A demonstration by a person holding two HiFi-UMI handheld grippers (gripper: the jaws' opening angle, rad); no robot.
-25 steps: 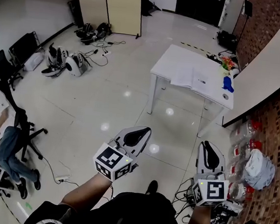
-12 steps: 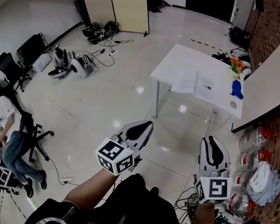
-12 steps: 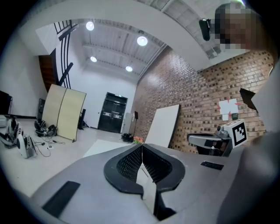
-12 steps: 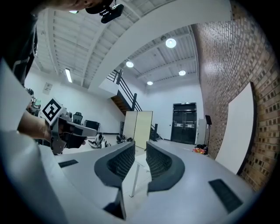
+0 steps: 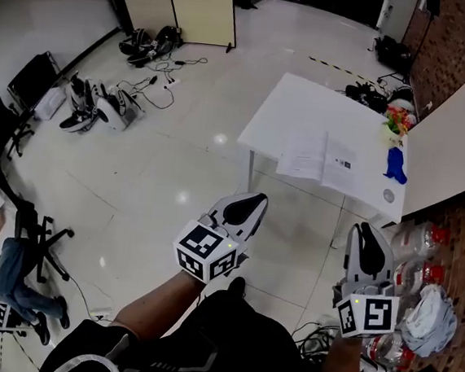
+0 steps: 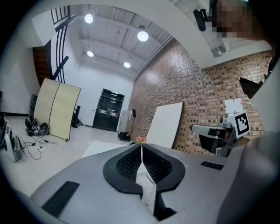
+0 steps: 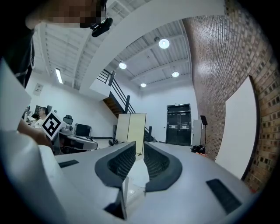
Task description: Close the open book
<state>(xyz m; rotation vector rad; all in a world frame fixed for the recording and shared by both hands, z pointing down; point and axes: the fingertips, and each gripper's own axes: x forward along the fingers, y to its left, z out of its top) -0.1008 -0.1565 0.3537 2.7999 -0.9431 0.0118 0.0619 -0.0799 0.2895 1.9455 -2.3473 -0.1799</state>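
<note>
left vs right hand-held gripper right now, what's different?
Jaws: the left hand-held gripper has its jaws pressed together; the right hand-held gripper shows a narrow gap between them.
Pose in the head view: the left one leans toward the picture's right; the right one points nearly straight up it.
Shared: both are empty and over the floor, short of the white table where the open book lies.

Glossy pale tile floor (image 5: pixel 159 182) is bouncing the round ceiling lights (image 6: pixel 142 36). A brick wall (image 5: pixel 459 39) runs down the right, with a big white board (image 5: pixel 459 129) leaning against it. The white counter (image 5: pixel 293 105) stands out in the open. A beige folding screen (image 5: pixel 180 4) is at the far end, near black double doors (image 6: pixel 106 116). Office chairs (image 5: pixel 2 114) sit off left, and a dark staircase (image 7: pixel 114 89) climbs along the white wall.
</note>
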